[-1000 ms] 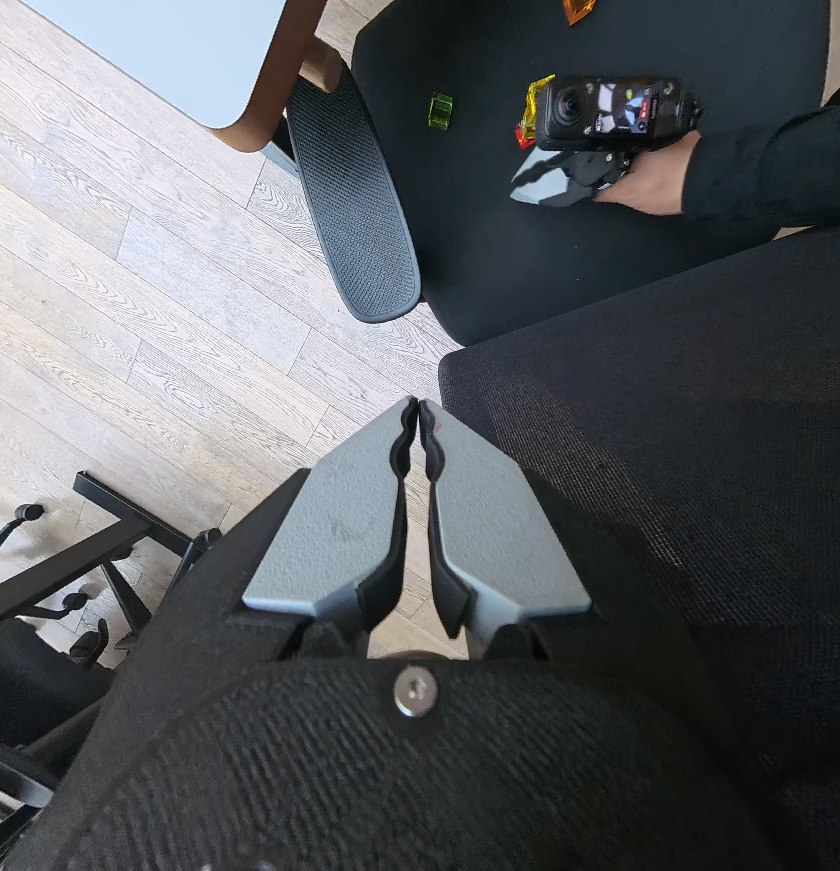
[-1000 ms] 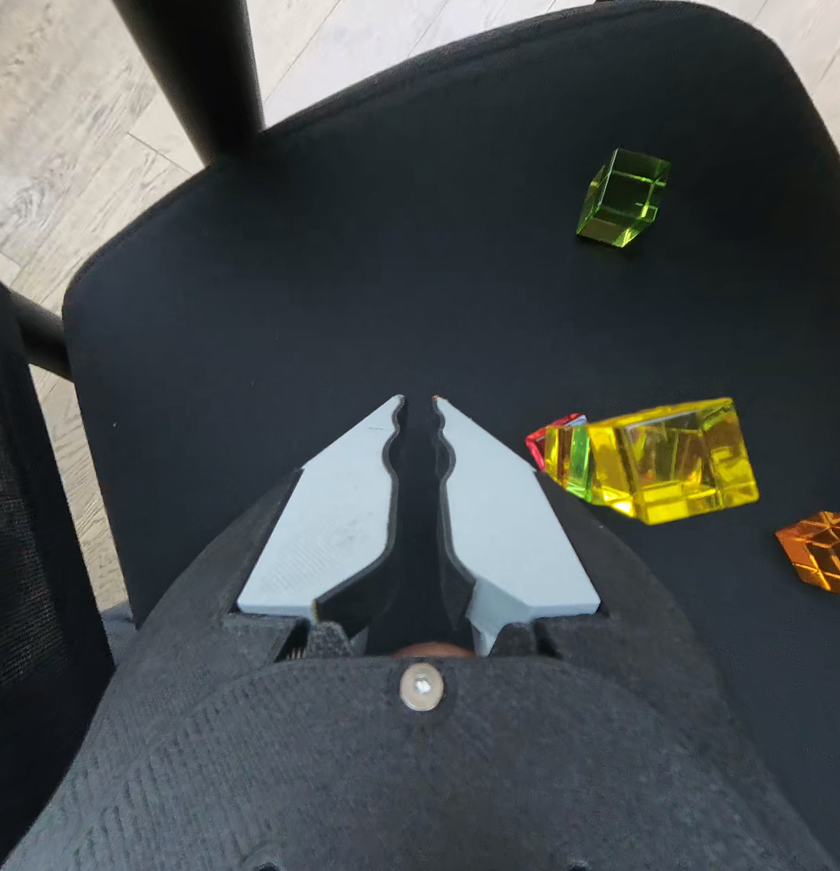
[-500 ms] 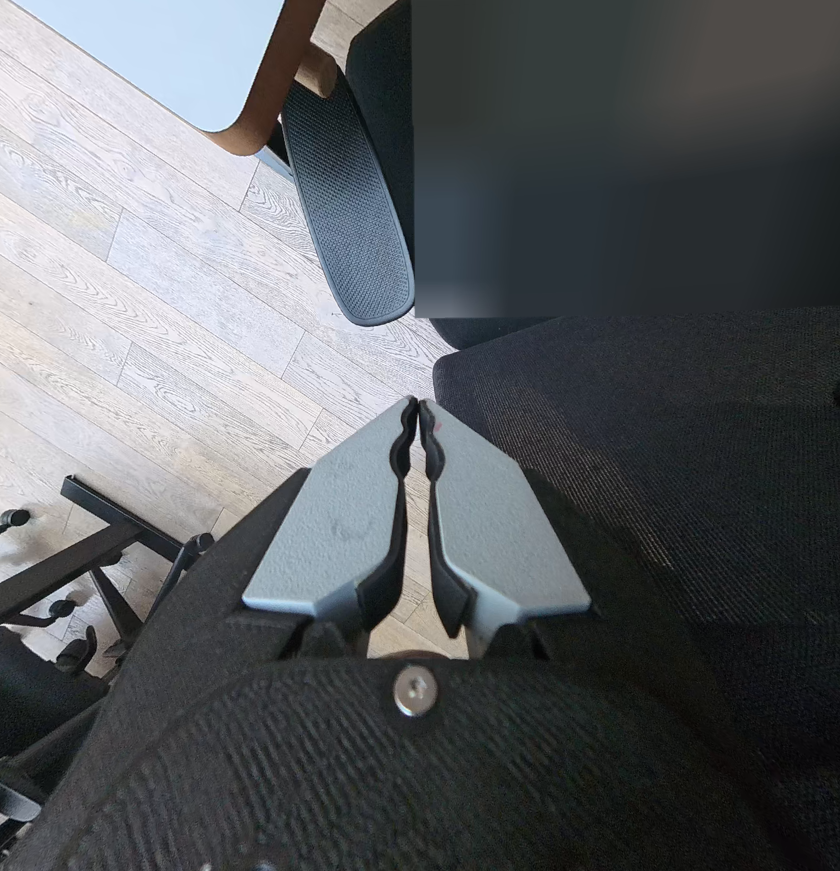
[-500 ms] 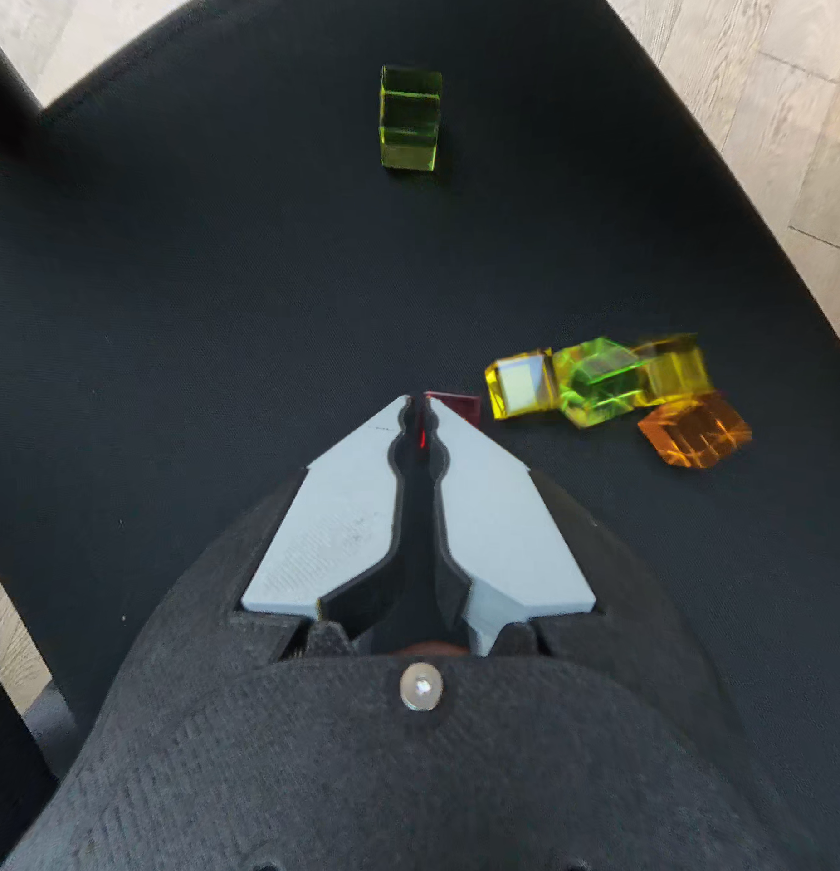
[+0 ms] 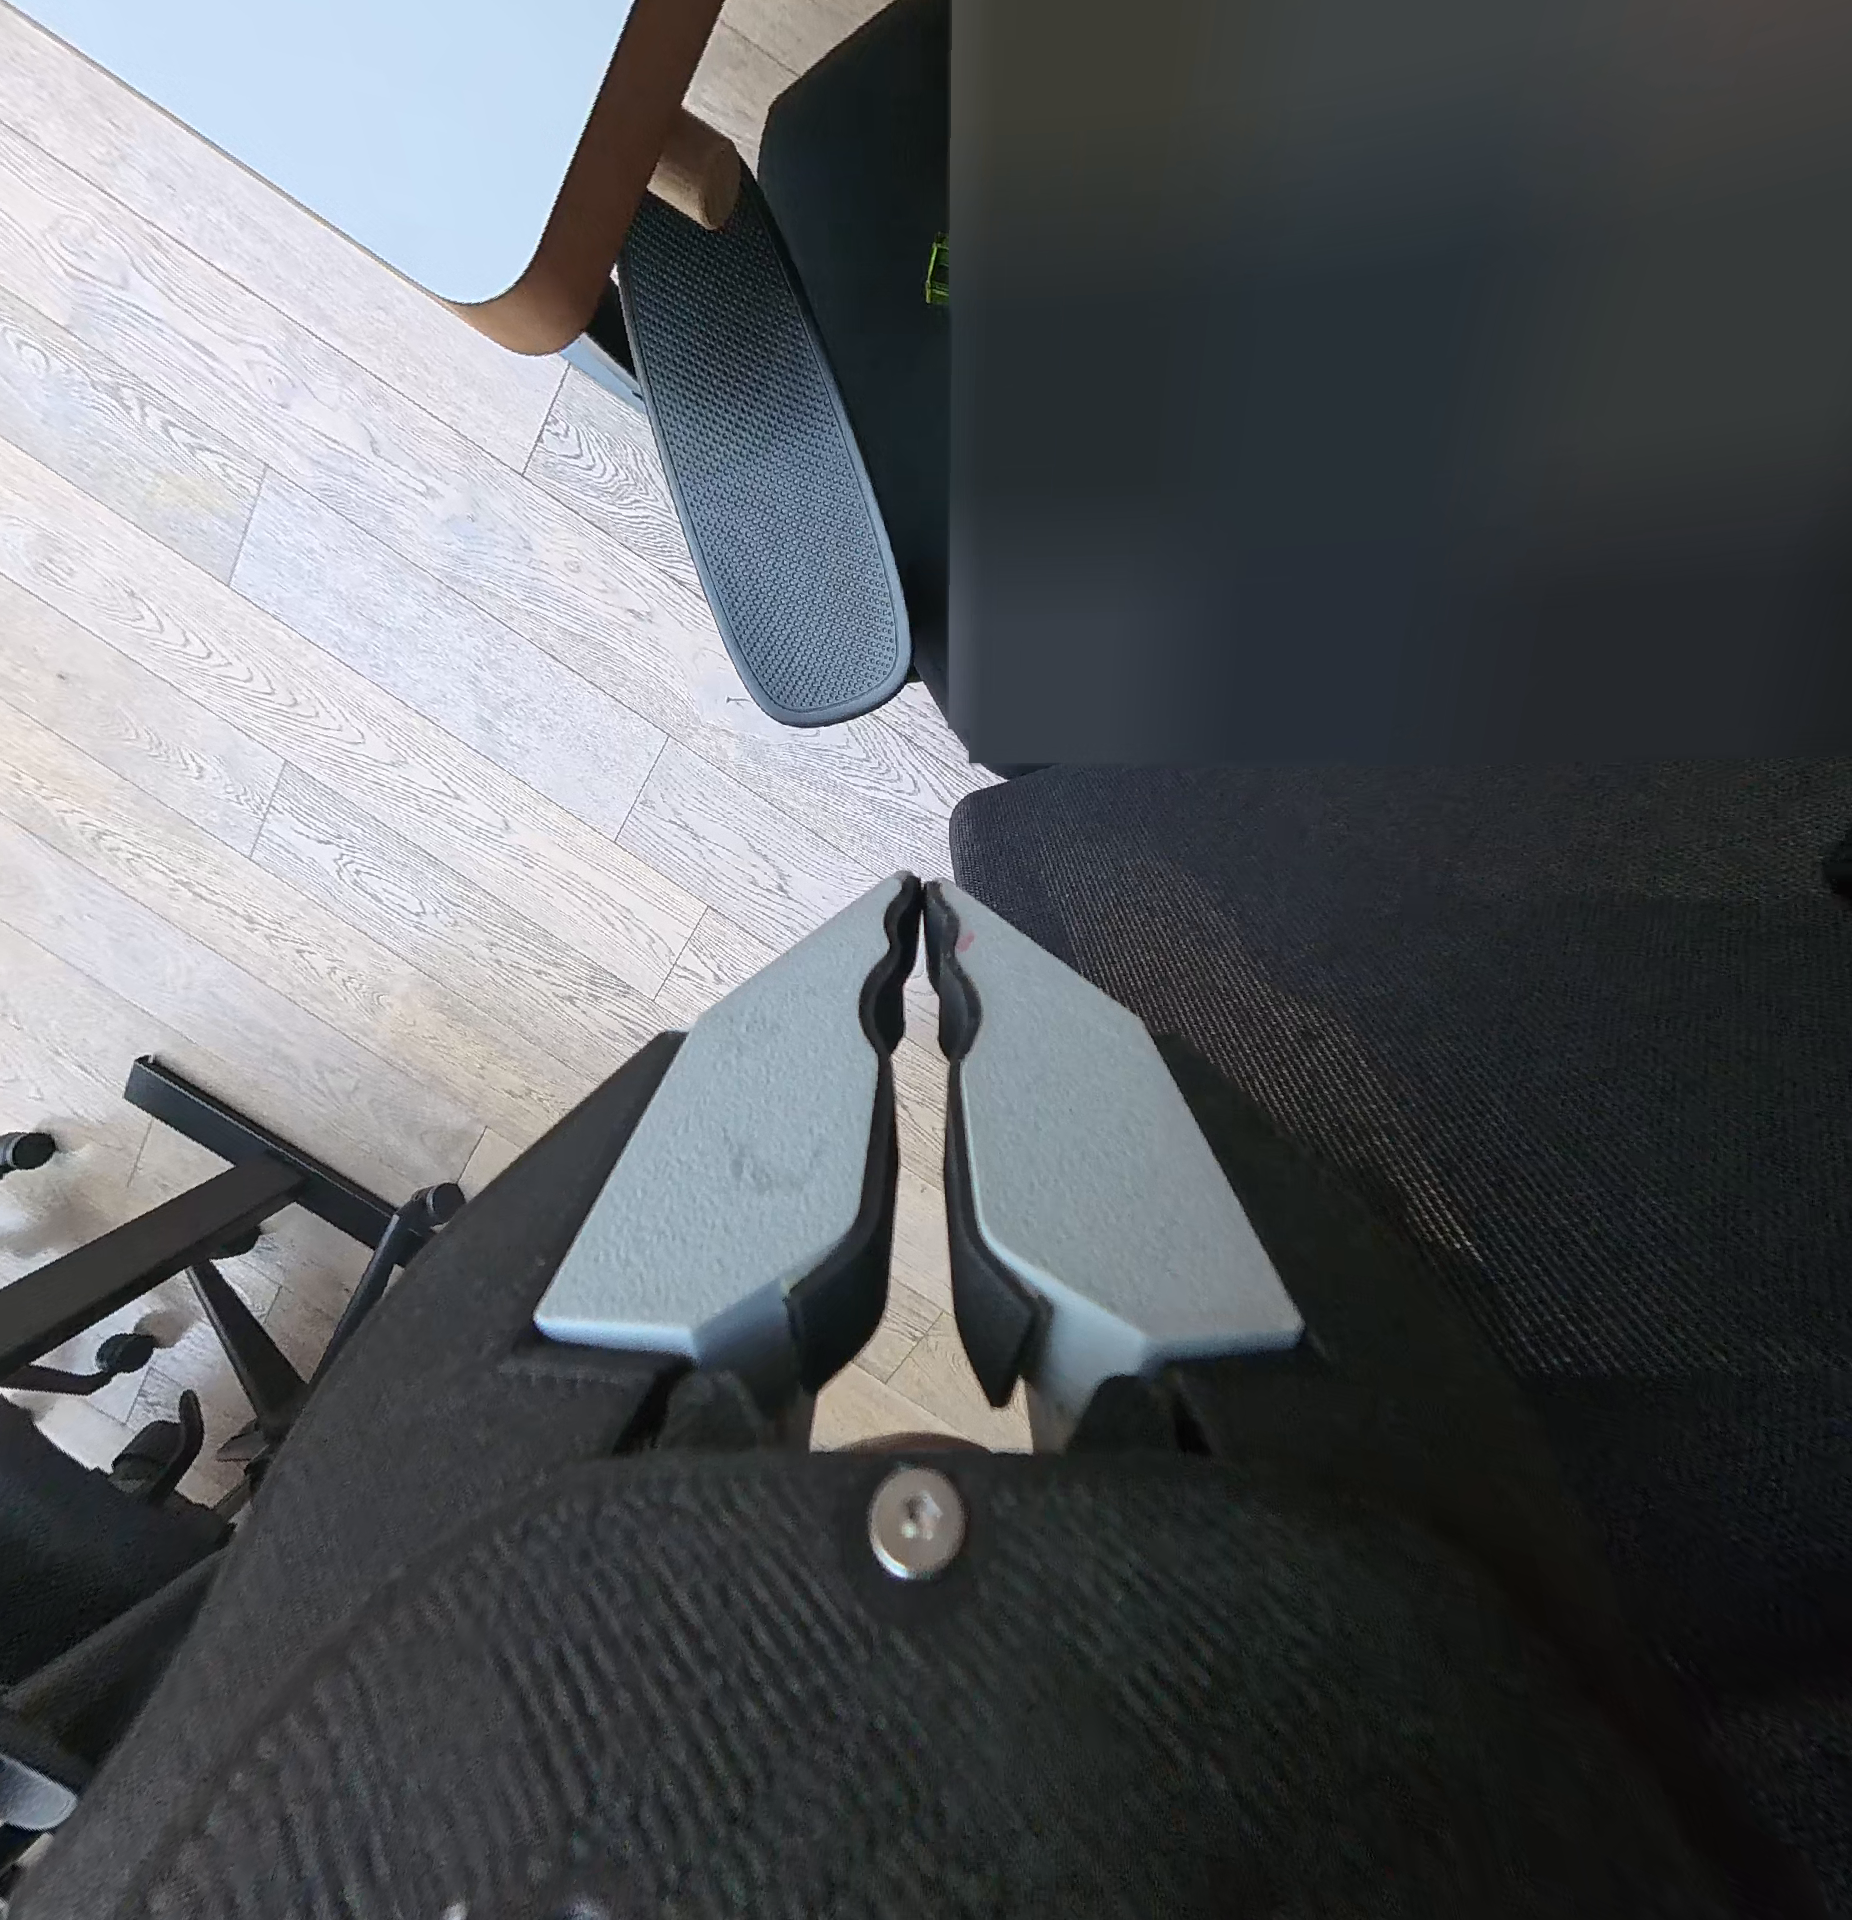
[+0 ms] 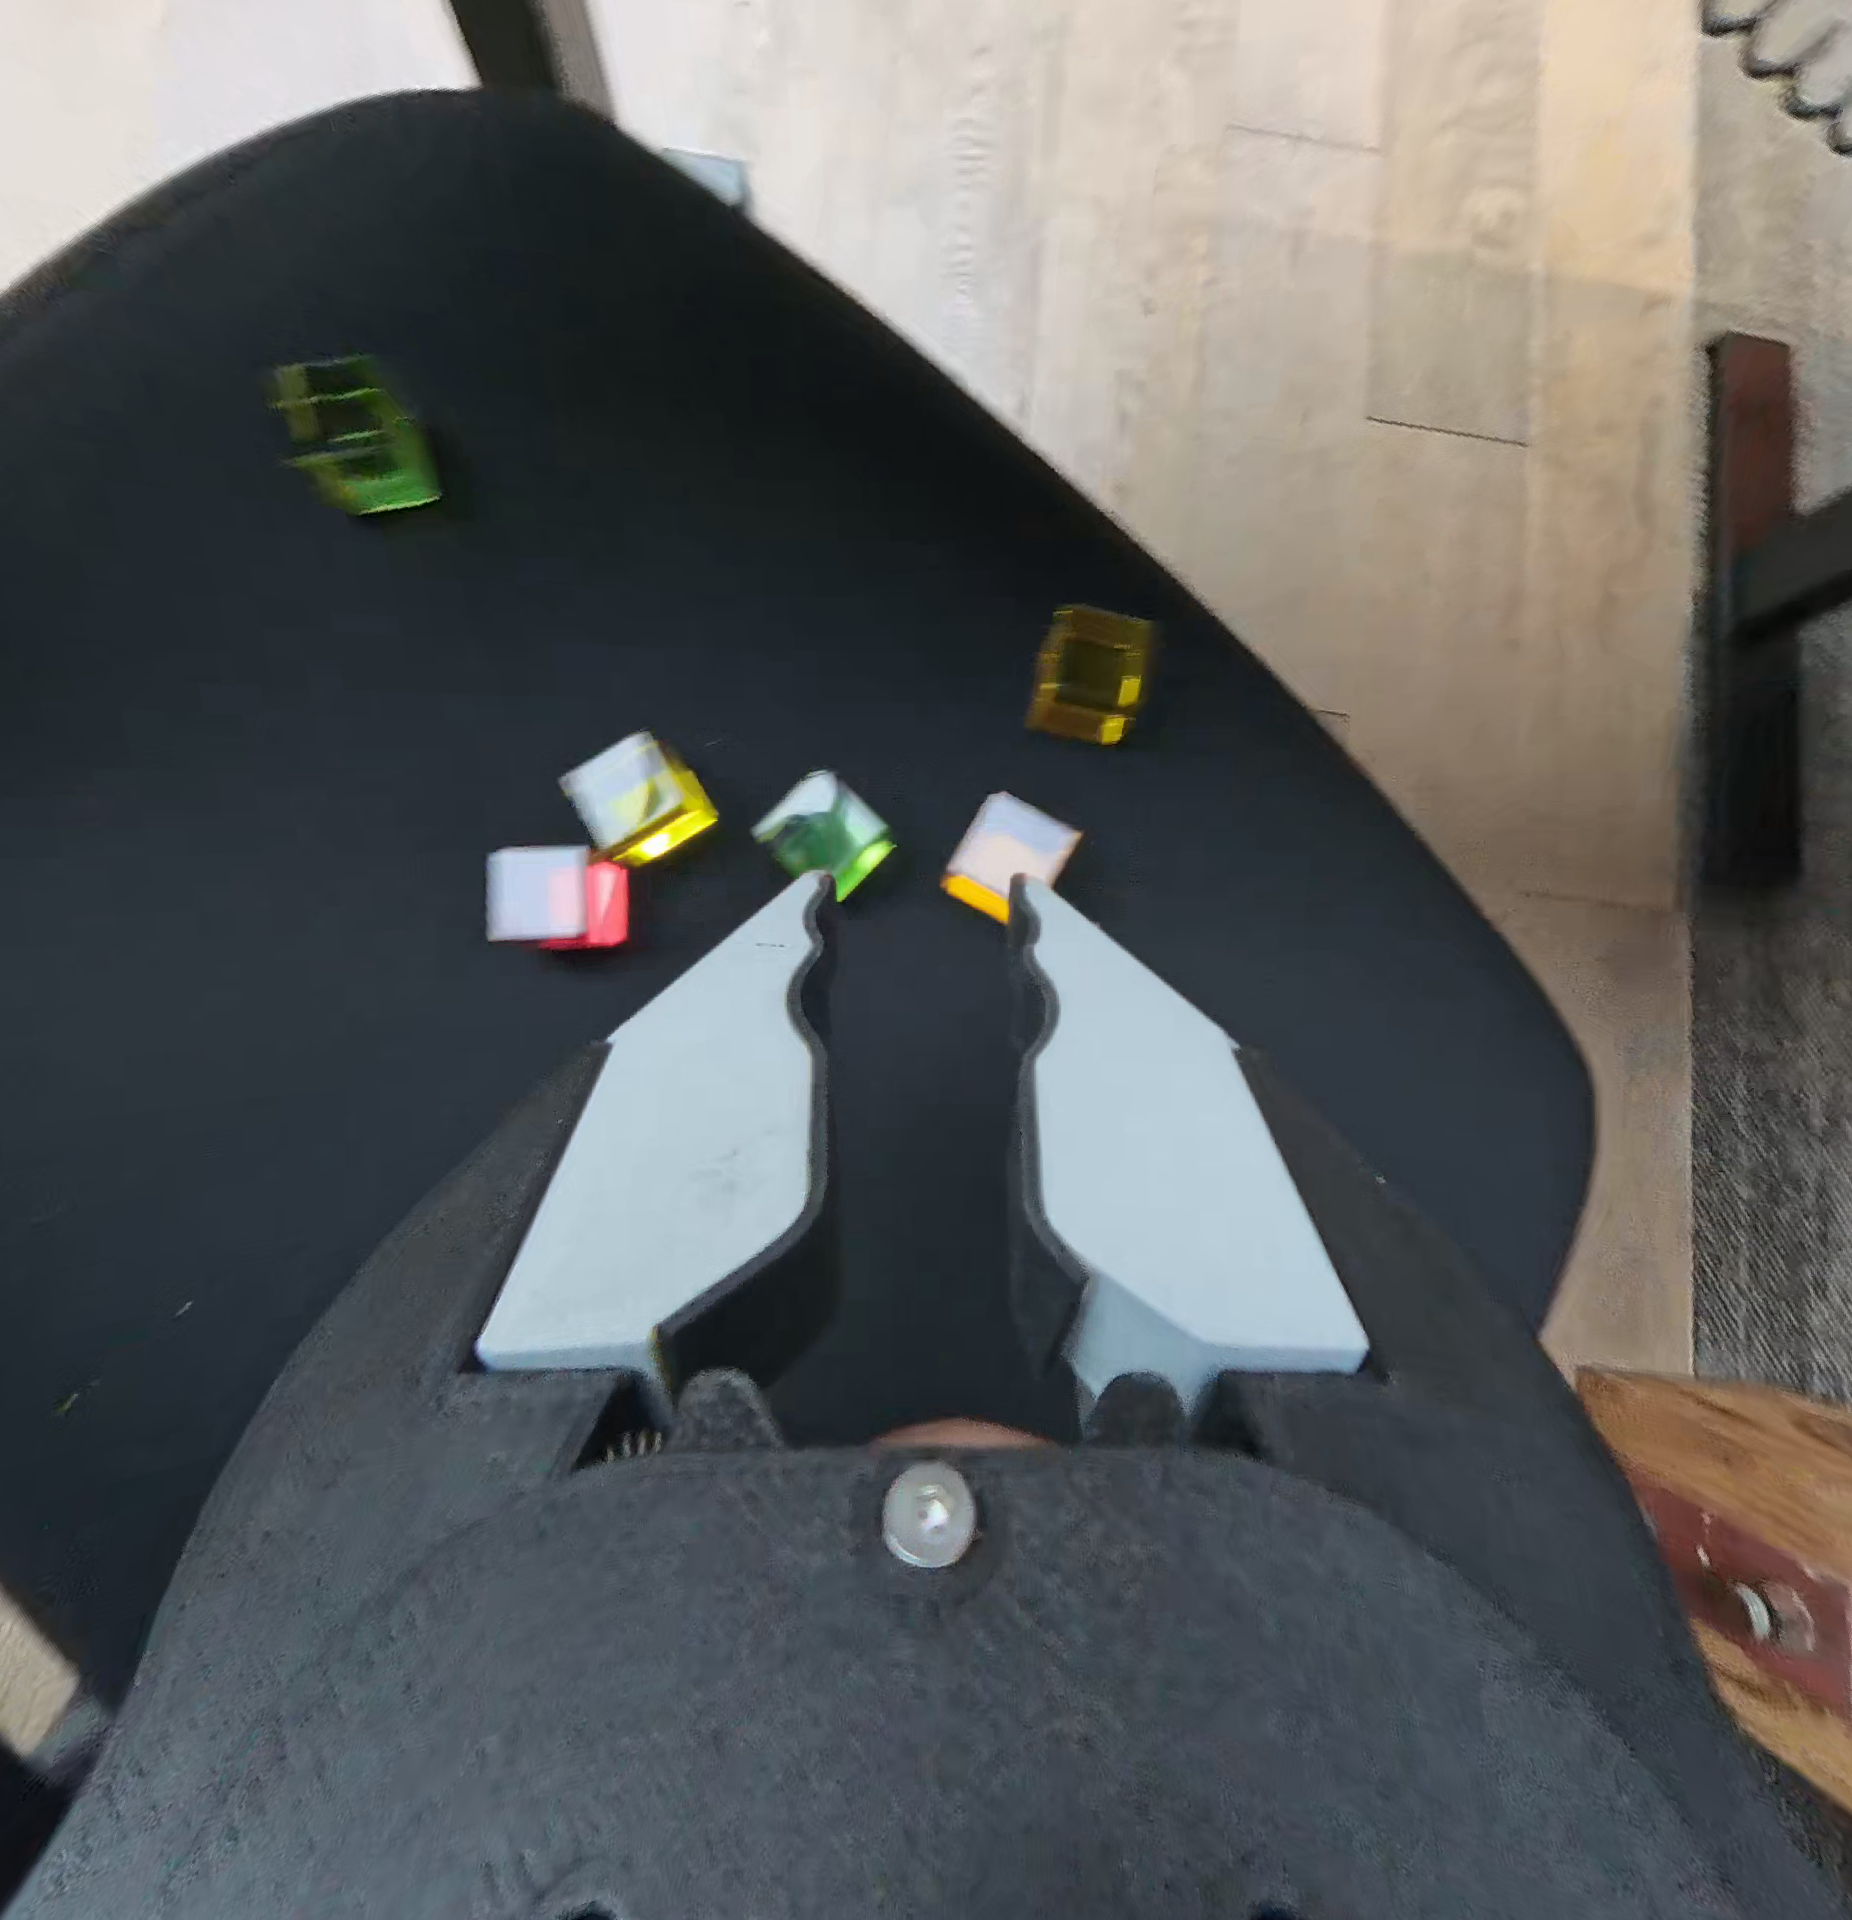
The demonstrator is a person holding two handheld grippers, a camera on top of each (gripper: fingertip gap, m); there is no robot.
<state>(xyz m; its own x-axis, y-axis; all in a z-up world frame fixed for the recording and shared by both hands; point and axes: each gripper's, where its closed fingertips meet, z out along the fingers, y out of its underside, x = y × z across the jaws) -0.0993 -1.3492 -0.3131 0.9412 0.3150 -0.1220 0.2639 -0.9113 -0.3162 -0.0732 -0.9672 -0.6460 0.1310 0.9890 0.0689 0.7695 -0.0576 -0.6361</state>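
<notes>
Right gripper (image 6: pixel 917 894) spread apart, empty, above a black seat cushion (image 6: pixel 226 1039). Six clear cubes lie on it. Nearest the tips: one orange cube (image 6: pixel 1010 854), one green cube (image 6: pixel 826 834). Beyond: a red cube (image 6: pixel 558 896), two yellow (image 6: pixel 641 798) (image 6: pixel 1093 673), a second green (image 6: pixel 356 434). Left gripper (image 5: pixel 922 888) closed, empty, over the floor (image 5: pixel 330 623) beside another dark seat (image 5: pixel 1473 1039).

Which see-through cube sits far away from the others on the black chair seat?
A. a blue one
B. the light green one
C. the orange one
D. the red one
B: the light green cube lies alone at the far left of the black chair seat, apart from the rest.
</notes>
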